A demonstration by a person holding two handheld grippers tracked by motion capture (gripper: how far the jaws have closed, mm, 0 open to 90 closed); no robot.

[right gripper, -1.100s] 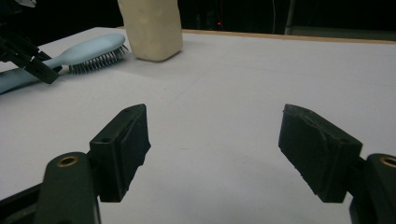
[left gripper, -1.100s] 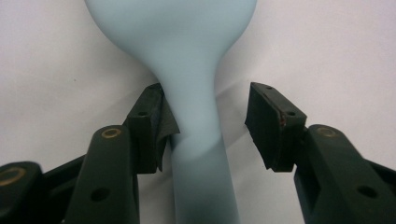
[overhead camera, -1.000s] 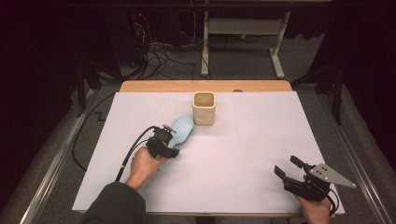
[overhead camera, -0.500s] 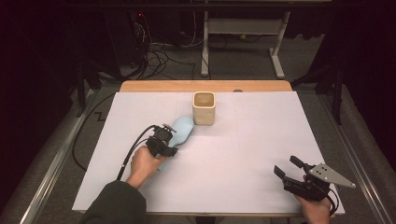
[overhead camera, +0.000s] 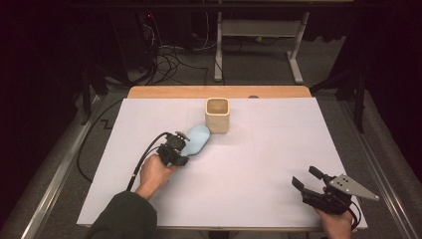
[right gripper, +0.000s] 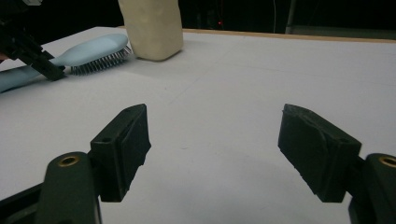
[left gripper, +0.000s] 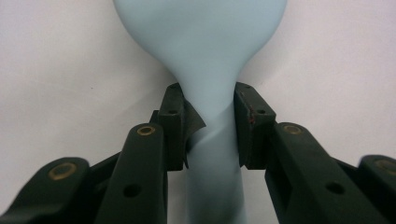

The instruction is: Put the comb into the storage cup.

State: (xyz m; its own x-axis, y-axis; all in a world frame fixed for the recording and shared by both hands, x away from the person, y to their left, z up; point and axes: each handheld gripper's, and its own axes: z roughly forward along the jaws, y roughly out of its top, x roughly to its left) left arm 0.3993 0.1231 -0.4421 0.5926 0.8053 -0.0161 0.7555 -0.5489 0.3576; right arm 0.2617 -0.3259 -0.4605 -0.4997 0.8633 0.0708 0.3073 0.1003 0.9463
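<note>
We list one pale blue hairbrush (overhead camera: 195,140) on the white table (overhead camera: 259,164), handle toward seven o'clock, head toward one, just beside the cream cup (overhead camera: 217,115); we cannot tell what the cup contains. Left tongs (left gripper: 205,122), just closing, clamp the handle. Right tongs (right gripper: 210,154), at five o'clock, stand open and empty, well apart.
</note>
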